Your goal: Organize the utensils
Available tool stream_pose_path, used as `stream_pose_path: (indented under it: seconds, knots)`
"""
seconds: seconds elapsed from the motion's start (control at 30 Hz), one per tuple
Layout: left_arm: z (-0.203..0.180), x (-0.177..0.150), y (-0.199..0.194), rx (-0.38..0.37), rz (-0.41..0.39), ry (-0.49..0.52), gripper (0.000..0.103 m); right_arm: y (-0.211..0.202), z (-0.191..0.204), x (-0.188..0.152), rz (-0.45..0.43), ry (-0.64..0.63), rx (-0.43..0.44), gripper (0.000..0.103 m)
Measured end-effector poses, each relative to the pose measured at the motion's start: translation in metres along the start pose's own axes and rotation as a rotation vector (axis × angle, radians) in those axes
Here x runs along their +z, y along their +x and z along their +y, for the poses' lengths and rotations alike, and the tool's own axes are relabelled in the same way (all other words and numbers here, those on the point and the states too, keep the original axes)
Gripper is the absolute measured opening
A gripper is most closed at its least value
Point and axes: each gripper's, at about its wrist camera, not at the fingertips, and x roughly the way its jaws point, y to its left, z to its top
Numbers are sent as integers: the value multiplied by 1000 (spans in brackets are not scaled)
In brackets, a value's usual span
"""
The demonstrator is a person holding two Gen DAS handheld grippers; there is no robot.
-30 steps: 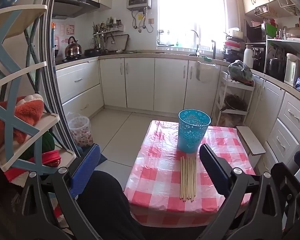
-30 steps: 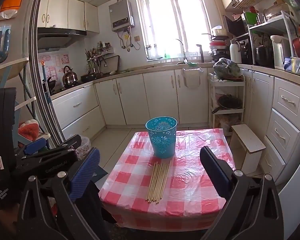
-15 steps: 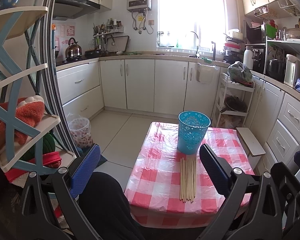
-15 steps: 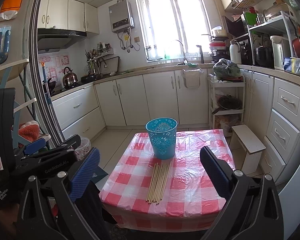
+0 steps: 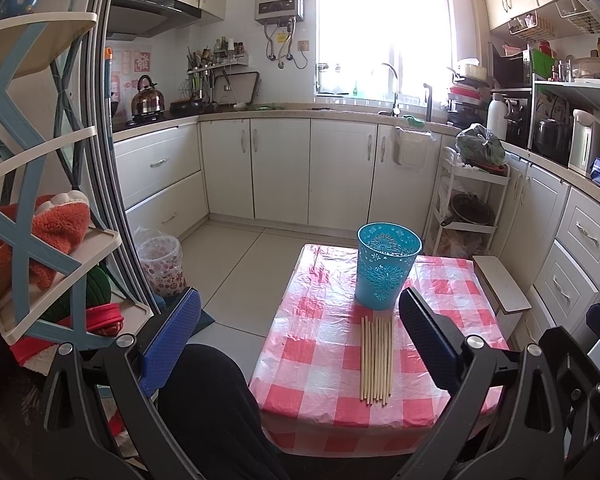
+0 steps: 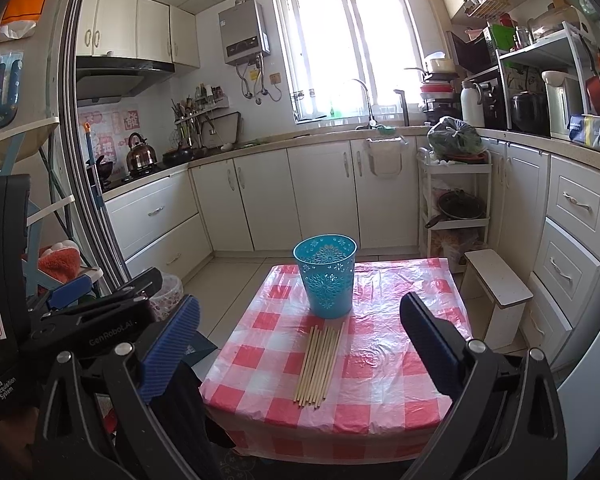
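A low table with a red-and-white checked cloth [image 5: 324,360] [image 6: 384,360] stands ahead of me. On it an upright turquoise perforated cup [image 5: 386,266] [image 6: 327,276] stands at the far side. Several wooden chopsticks [image 5: 375,358] [image 6: 320,362] lie side by side just in front of the cup. My left gripper [image 5: 300,336] is open, held back from the table's near edge with nothing between its fingers. My right gripper [image 6: 300,336] is open too, equally far back and empty. The left gripper's body [image 6: 80,320] shows at the left of the right wrist view.
A small white stool [image 6: 498,280] stands right of the table. A blue-and-white shelf rack [image 5: 32,240] with an orange cloth is close on the left. A patterned bin [image 5: 160,264] sits on the floor. White kitchen cabinets [image 5: 300,172] line the back and right walls. A dark-clothed leg [image 5: 212,408] is below.
Both views have shifted only slightly; the table and cup sit a touch lower and nearer in the frame. Both grippers stay open and empty.
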Motion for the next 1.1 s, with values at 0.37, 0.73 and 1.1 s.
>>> stream_pose_path:
  seconds: [0.37,0.73,1.1]
  knots:
    - [0,0,0,0,0,0,95,2,0,-1,2,3,1,96]
    - [-1,-2,1,0,3,3,95,4,2,-1,4,6,2,96]
    - [-4,-11,62,-35,115,-7,95,52,-23,-18,101,39,-19,96]
